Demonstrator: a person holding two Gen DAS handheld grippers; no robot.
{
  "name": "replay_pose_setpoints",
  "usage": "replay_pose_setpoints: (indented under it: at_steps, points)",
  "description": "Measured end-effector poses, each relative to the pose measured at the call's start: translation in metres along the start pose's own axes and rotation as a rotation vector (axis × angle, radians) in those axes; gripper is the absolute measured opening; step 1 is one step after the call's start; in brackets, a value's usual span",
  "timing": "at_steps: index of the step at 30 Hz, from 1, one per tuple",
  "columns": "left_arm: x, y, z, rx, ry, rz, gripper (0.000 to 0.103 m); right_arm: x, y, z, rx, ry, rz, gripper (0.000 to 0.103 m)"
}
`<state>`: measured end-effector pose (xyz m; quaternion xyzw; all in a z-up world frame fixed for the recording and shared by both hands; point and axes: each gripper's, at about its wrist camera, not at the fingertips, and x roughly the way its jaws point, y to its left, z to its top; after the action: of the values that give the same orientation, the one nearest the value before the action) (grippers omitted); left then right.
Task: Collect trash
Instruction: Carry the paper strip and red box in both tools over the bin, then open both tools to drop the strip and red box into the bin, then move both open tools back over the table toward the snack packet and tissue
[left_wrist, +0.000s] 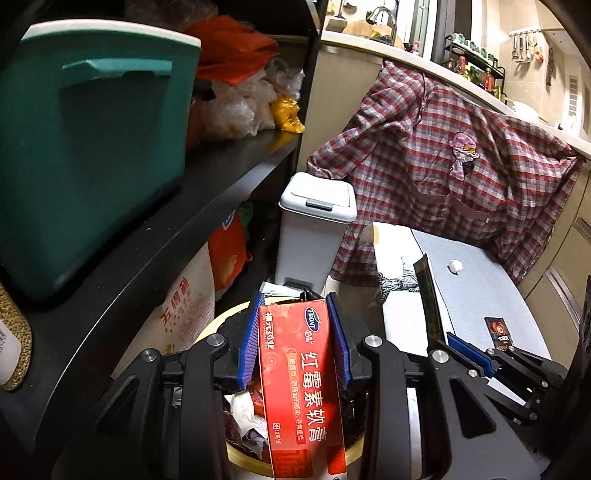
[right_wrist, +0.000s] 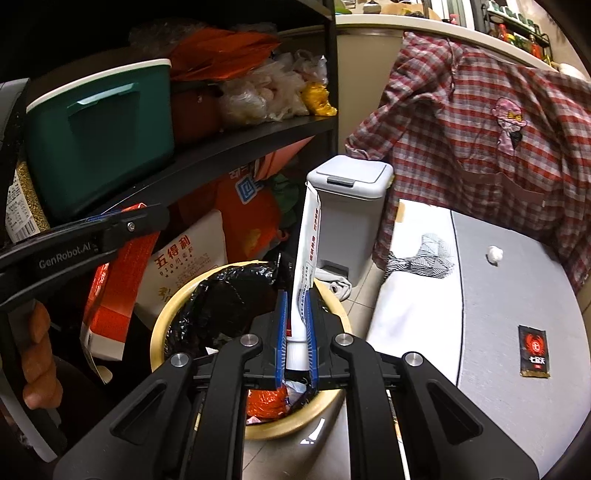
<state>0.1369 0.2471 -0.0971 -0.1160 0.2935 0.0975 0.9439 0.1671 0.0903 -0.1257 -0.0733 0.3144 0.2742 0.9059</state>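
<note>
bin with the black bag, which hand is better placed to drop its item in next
Right, narrowly. The right gripper holds the white tube upright directly over the bin opening. The left gripper holds the red box over it too, but nearer the rim.

Both fisheye views are bending straight lines hard, with black vignetting filling the corners. Warm light is glowing from the kitchen counter (left_wrist: 480, 77) at upper right, while the shelf unit (left_wrist: 155, 221) on the left is sitting in deep shadow. A bright patch is glaring off the red box (left_wrist: 299, 373), washing out its lower print. The grey mat (right_wrist: 517, 295) is looking evenly lit. The nearest edges are perhaps slightly soft.
</note>
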Motion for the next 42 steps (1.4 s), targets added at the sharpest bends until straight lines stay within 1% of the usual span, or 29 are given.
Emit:
replay_pose_setpoints:
  at_steps: [6,12,14,15,16,17,18,19,20,23,24,28,33,36,38,40,42]
  points:
    - [0.009,0.001,0.002,0.000,0.009,0.009,0.034,0.016,0.004,0.002,0.003,0.016,0.013,0.010]
    - [0.021,0.002,0.001,-0.013,0.037,0.036,0.035,0.033,0.004,0.002,0.008,0.040,0.033,0.010]
    - [0.024,0.002,0.001,-0.005,0.041,0.060,0.035,0.039,0.005,0.001,0.012,0.052,0.044,0.011]
    - [0.025,0.001,0.001,-0.001,0.041,0.075,0.038,0.042,0.005,0.001,0.014,0.063,0.052,0.012]
    - [0.025,0.000,0.000,0.003,0.044,0.087,0.056,0.045,0.004,0.001,0.015,0.073,0.051,0.013]
    - [0.026,0.000,-0.001,0.005,0.050,0.107,0.066,0.046,0.004,0.000,0.013,0.076,0.043,0.015]
    - [0.026,0.000,-0.001,0.004,0.042,0.127,0.078,0.047,0.005,0.000,0.011,0.075,0.033,0.026]
    - [0.024,0.000,0.000,0.005,0.033,0.139,0.080,0.047,0.004,0.000,0.013,0.070,0.027,0.041]
    - [0.023,0.000,0.000,0.010,0.024,0.146,0.081,0.045,0.002,0.000,0.023,0.062,0.019,0.045]
    - [0.023,0.001,0.001,0.009,0.037,0.143,0.084,0.041,-0.002,-0.001,0.033,0.048,0.003,0.050]
    - [0.023,0.000,0.002,0.014,0.042,0.146,0.085,0.040,-0.003,-0.001,0.033,0.046,-0.002,0.054]
    - [0.020,-0.001,0.003,0.030,0.030,0.160,0.087,0.033,-0.006,0.002,0.044,0.028,-0.021,0.061]
    - [0.015,-0.002,0.001,0.035,0.020,0.167,0.087,0.020,-0.011,0.004,0.046,0.012,-0.040,0.062]
    - [0.009,-0.004,0.000,0.030,0.009,0.168,0.087,0.009,-0.015,0.005,0.052,0.008,-0.053,0.066]
    - [0.004,-0.004,-0.002,0.026,-0.002,0.169,0.087,0.000,-0.017,0.003,0.056,0.005,-0.061,0.067]
    - [0.000,-0.006,-0.002,0.029,-0.014,0.172,0.087,-0.011,-0.022,0.000,0.063,0.004,-0.066,0.073]
    - [-0.005,-0.012,-0.004,0.039,-0.030,0.172,0.090,-0.027,-0.028,-0.007,0.070,0.000,-0.077,0.074]
